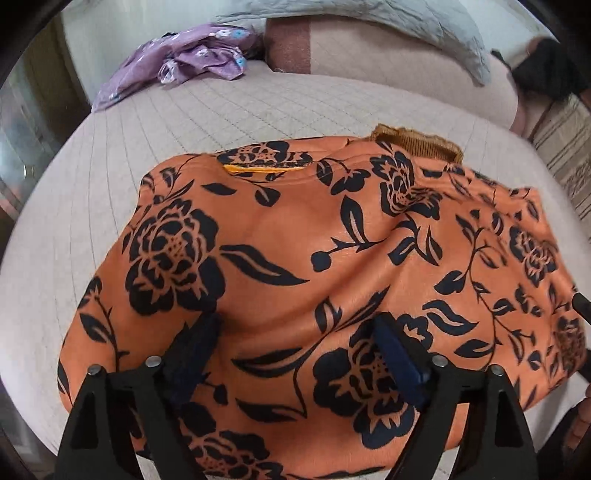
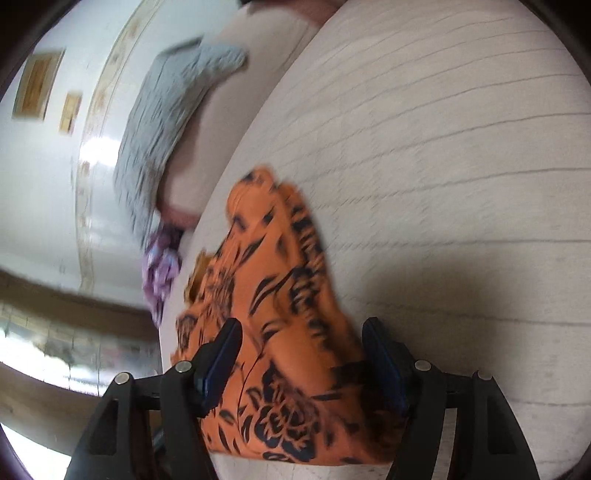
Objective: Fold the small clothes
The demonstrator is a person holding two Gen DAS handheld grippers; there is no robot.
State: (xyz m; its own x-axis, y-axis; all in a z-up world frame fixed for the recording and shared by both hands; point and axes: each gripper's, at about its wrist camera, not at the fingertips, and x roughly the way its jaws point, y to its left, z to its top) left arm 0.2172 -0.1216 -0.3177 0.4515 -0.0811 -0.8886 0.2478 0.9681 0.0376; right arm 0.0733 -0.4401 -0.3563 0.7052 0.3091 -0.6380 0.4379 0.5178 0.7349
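Note:
An orange garment with a black flower print [image 1: 295, 240] lies folded on the pale quilted bed [image 1: 221, 110], its brown ribbed collar [image 1: 417, 142] at the far edge. My left gripper [image 1: 295, 321] hovers over the garment's near part with its jaws wide apart and nothing pinched. In the right wrist view the same garment [image 2: 280, 295] looks blurred and bunched along one side. My right gripper [image 2: 303, 325] is open and straddles that end, the cloth lying between the fingers with a gap to each pad.
A crumpled purple floral garment [image 1: 184, 59] lies at the far left of the bed, also seen as a purple heap [image 2: 160, 273]. A pink bolster [image 1: 369, 66] and a grey quilted cover [image 1: 369, 22] line the far side. Bare bed [image 2: 443, 147] stretches to the right.

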